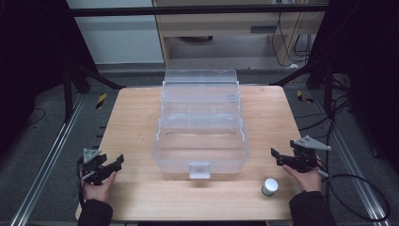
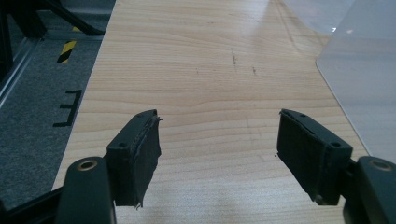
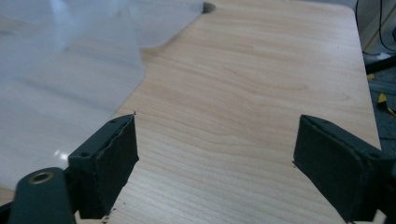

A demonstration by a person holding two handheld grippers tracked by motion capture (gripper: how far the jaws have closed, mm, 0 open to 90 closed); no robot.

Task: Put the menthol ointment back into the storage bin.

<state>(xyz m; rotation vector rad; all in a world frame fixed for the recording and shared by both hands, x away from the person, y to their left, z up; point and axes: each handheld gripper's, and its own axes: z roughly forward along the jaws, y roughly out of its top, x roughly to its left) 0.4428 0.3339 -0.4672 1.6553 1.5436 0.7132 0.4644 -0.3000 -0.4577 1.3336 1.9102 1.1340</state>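
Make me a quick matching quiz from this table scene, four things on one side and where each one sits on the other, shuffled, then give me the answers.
Things:
1. clear plastic box
2. small white jar
3. left gripper
4. right gripper

Places:
A. near front edge of the table, right of the box's latch
B. open, beside the box's right wall
C. middle of the table, lid tipped back
D. open, beside the box's left wall

Pairs: 1-C, 2-A, 3-D, 4-B
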